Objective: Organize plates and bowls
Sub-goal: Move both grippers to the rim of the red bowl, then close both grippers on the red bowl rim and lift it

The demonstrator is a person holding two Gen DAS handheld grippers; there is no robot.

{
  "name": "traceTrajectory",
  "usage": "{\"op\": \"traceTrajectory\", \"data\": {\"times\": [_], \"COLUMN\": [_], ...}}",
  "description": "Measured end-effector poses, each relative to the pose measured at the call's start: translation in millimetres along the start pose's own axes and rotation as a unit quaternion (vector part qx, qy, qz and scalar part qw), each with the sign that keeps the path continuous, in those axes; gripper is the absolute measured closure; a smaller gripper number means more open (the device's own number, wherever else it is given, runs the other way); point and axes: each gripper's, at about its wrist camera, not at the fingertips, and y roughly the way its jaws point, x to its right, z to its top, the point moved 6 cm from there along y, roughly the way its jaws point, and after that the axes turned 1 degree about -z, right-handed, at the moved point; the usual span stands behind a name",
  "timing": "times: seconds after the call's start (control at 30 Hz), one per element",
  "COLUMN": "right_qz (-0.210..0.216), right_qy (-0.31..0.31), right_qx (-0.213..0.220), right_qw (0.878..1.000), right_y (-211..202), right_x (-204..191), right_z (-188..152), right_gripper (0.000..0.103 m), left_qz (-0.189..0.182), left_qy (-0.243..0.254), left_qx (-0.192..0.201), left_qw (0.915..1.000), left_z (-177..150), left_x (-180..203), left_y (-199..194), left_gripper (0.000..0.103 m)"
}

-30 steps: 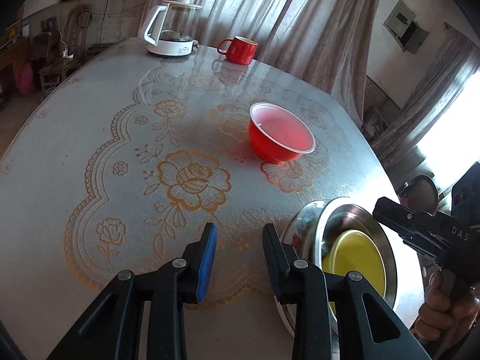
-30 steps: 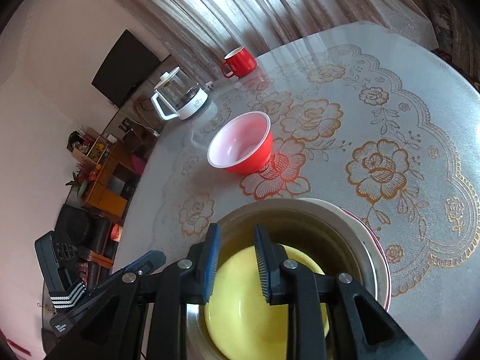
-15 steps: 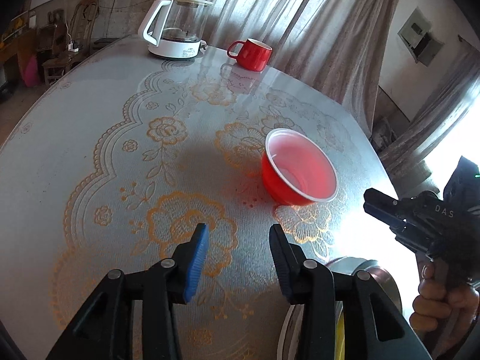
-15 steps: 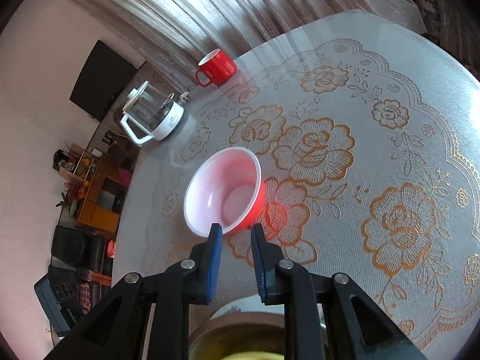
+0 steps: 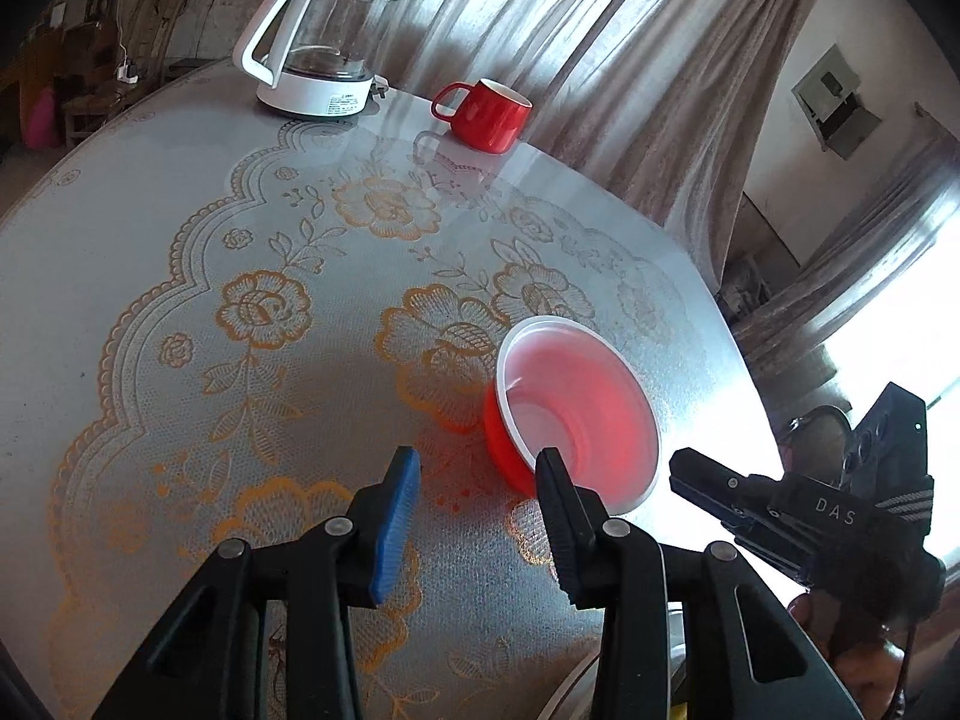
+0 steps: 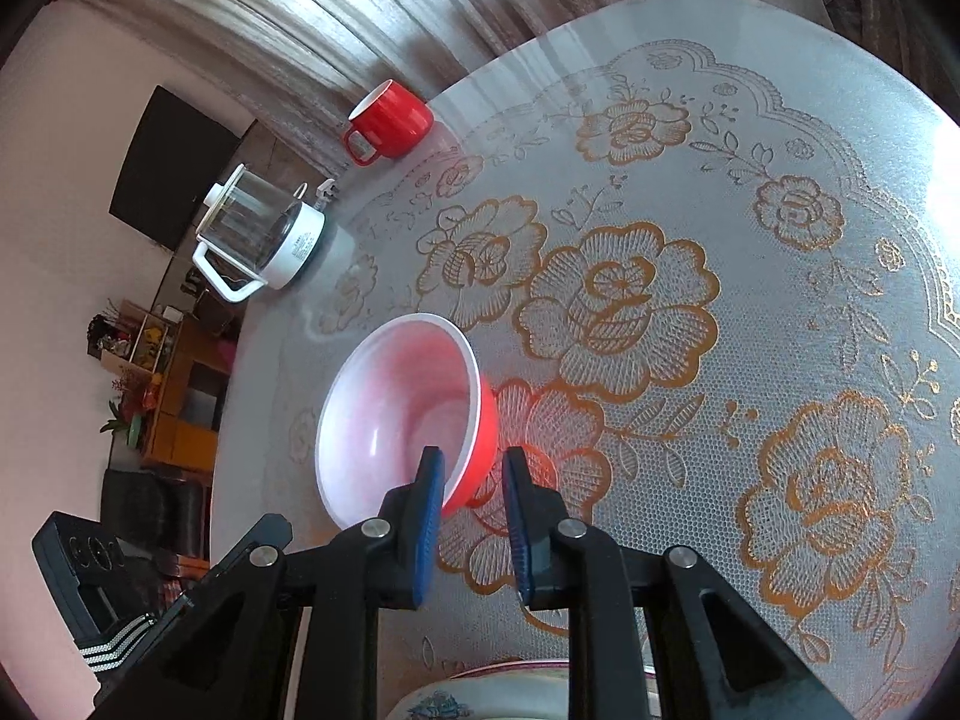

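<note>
A red plastic bowl (image 5: 576,414) with a white rim stands upright on the lace-covered table; it also shows in the right wrist view (image 6: 402,414). My left gripper (image 5: 477,492) is open and empty, just short of the bowl's near left side. My right gripper (image 6: 471,477) is open, its jaws straddling the bowl's near right rim without closing on it. A patterned plate's edge (image 6: 480,696) shows at the bottom of the right wrist view. The right gripper also shows in the left wrist view (image 5: 696,474), beside the bowl.
A red mug (image 5: 489,114) and a glass kettle on a white base (image 5: 318,54) stand at the table's far edge by the curtain. The table's right edge (image 5: 738,348) runs close past the bowl. The mug (image 6: 390,120) and kettle (image 6: 258,234) show in the right wrist view too.
Both grippers have moved forward from the stacked metal and yellow dishes toward the red bowl. The right gripper's jaws have reached the bowl's rim and stand a little wider.
</note>
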Motion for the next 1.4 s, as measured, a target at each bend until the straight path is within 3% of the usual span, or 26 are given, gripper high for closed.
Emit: {"op": "traceTrajectory", "data": {"times": [0.2, 0.47, 0.53, 0.6, 0.83, 1.07, 1.27, 1.37, 1.4], "right_qz": [-0.001, -0.004, -0.004, -0.002, 0.002, 0.023, 0.033, 0.025, 0.02], "right_qy": [-0.001, -0.01, -0.011, -0.012, -0.012, -0.001, -0.016, -0.032, -0.038], "right_qx": [-0.002, -0.006, -0.006, -0.006, -0.01, -0.028, -0.046, -0.055, -0.059], "right_qw": [1.0, 1.0, 1.0, 1.0, 1.0, 0.999, 0.998, 0.998, 0.997], "right_y": [5, 13, 14, 14, 15, 14, 12, 16, 19], "right_x": [-1, -6, -5, -6, -9, -15, -28, -36, -39], "right_z": [2, 2, 2, 1, -2, -14, -29, -34, -35], "right_gripper": [0.087, 0.092, 0.094, 0.095, 0.095, 0.095, 0.095, 0.095, 0.095], "left_qz": [-0.005, -0.007, -0.016, -0.016, -0.023, -0.006, -0.002, 0.007, 0.008], "left_qy": [-0.011, -0.011, -0.006, -0.004, -0.018, -0.025, -0.013, -0.009, -0.01], "left_qx": [-0.003, -0.015, -0.016, -0.021, -0.031, -0.04, -0.019, -0.017, -0.022], "left_qw": [0.9999, 0.9998, 0.9997, 0.9996, 0.9991, 0.9989, 0.9997, 0.9998, 0.9997], "left_z": [4, 9, 9, 8, 2, -12, -24, -28, -29], "left_x": [-3, 2, 6, 9, 5, -3, -8, -14, -16], "left_y": [11, 27, 29, 31, 26, 0, -27, -30, -29], "left_gripper": [0.072, 0.075, 0.087, 0.093, 0.093, 0.093, 0.093, 0.09, 0.085]}}
